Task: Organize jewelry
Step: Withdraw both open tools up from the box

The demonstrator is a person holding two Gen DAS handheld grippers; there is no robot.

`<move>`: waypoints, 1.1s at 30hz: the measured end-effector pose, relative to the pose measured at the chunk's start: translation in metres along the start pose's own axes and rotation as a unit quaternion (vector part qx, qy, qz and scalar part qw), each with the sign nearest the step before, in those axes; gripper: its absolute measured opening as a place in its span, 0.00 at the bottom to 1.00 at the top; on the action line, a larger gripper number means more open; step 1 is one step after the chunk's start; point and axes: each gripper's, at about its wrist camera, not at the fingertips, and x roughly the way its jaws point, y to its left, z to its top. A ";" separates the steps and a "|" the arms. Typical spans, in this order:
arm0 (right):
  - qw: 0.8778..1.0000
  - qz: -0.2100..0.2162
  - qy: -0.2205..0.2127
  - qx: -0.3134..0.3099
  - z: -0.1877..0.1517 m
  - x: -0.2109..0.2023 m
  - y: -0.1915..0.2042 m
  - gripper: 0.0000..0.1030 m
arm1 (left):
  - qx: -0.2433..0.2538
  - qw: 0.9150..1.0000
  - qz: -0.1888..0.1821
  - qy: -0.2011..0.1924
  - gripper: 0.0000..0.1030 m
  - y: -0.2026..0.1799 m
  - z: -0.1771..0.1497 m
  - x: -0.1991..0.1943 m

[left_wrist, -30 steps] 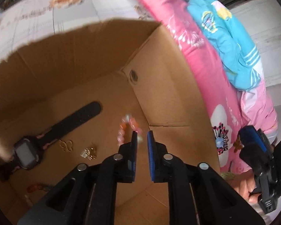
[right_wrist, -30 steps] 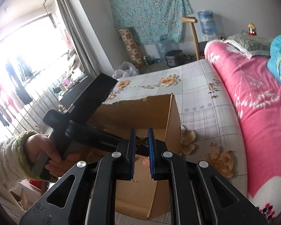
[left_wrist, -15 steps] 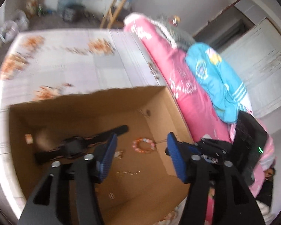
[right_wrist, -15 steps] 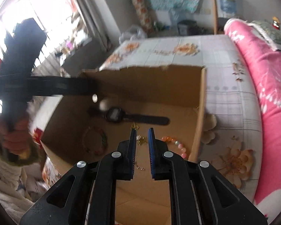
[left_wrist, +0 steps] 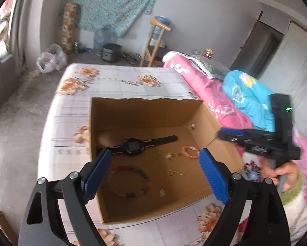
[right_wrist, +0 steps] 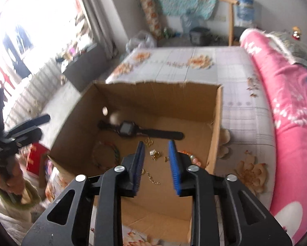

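Inside cardboard box (right_wrist: 215,127) | your right gripper (right_wrist: 156,160) opening, empty | gold chain (right_wrist: 152,178): light, limp, pinch mid-length

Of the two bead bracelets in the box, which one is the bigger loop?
The multicoloured bracelet, the wide loop lying below the black watch; the orange-pink bracelet is a small ring.

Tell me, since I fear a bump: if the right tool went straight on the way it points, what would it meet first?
Probably the small gold pieces on the cardboard box floor. They lie between the opening, empty jaws of the right tool, with nothing above them. Depth is hard to judge here.
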 end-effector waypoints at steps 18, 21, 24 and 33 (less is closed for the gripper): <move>0.982 -0.101 -0.146 0.059 -0.072 -0.087 0.055 0.88 | 0.032 0.986 0.151 -0.061 0.95 -0.030 -0.042 -0.055; 0.981 -0.130 -0.137 0.051 -0.079 -0.087 0.058 0.91 | 0.041 0.982 0.177 -0.057 0.95 -0.036 -0.050 -0.054; 0.978 -0.154 -0.134 0.038 -0.085 -0.089 0.066 0.92 | 0.044 0.981 0.179 -0.059 0.95 -0.040 -0.055 -0.054; 0.977 -0.165 -0.134 0.013 -0.091 -0.087 0.082 0.92 | 0.005 0.987 0.151 -0.058 0.95 -0.036 -0.059 -0.055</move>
